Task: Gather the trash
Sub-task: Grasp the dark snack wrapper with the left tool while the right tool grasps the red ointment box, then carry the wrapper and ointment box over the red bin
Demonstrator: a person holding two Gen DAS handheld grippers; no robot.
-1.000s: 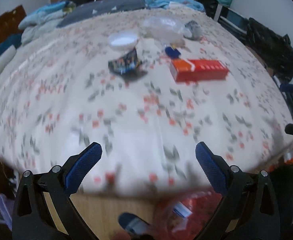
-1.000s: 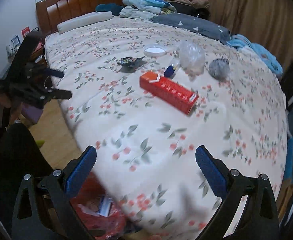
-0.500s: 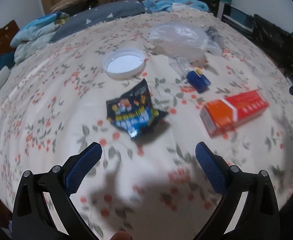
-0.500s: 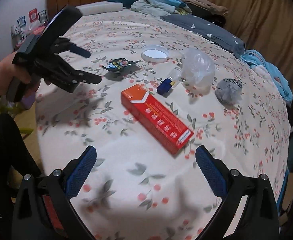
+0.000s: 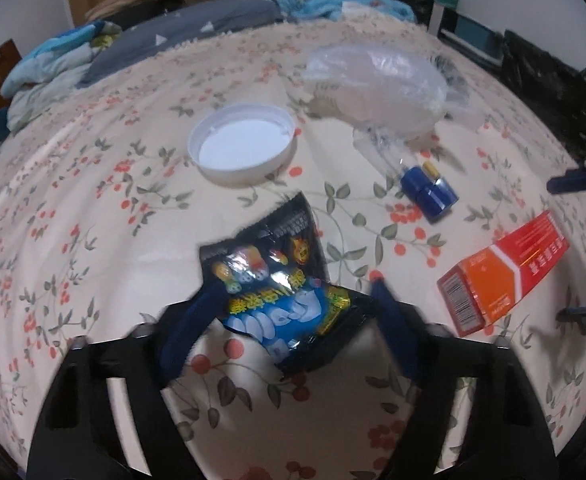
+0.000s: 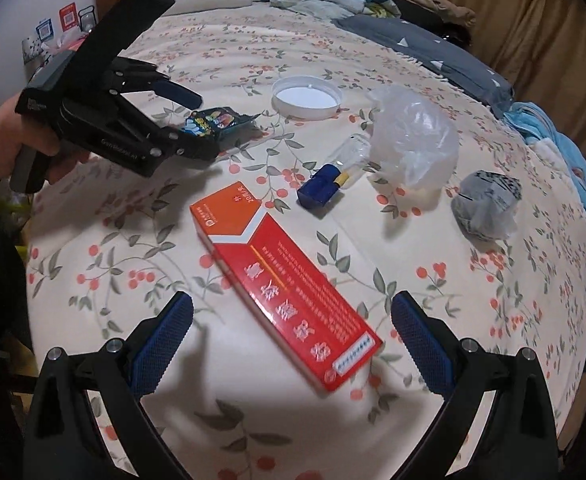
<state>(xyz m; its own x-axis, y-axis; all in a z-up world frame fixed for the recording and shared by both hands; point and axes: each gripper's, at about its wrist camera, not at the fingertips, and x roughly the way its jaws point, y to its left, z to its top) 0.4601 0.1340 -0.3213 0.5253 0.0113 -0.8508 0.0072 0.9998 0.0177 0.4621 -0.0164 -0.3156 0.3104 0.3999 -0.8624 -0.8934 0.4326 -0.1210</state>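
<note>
Closing on the black snack wrapper [image 5: 281,292], the left gripper [image 5: 289,308] has its fingers [image 5: 185,328] on either side of it, narrowed but not clearly pressing yet; wrapper lies on the bed [image 5: 93,240] toward its near edge, just in front of the white lid [image 5: 241,144]. Right gripper [image 6: 291,340] fingers wide, nothing held, hovering over the near end of the red box [image 6: 289,284]; clear plastic bag [image 6: 413,140] and blue cap [image 6: 321,188] further in.

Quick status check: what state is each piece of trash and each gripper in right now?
left gripper: jaws just closing around snack wrapper
right gripper: open, above red box
red box: flat, closed
white lid: lying upside down
clear bag: crumpled
</note>
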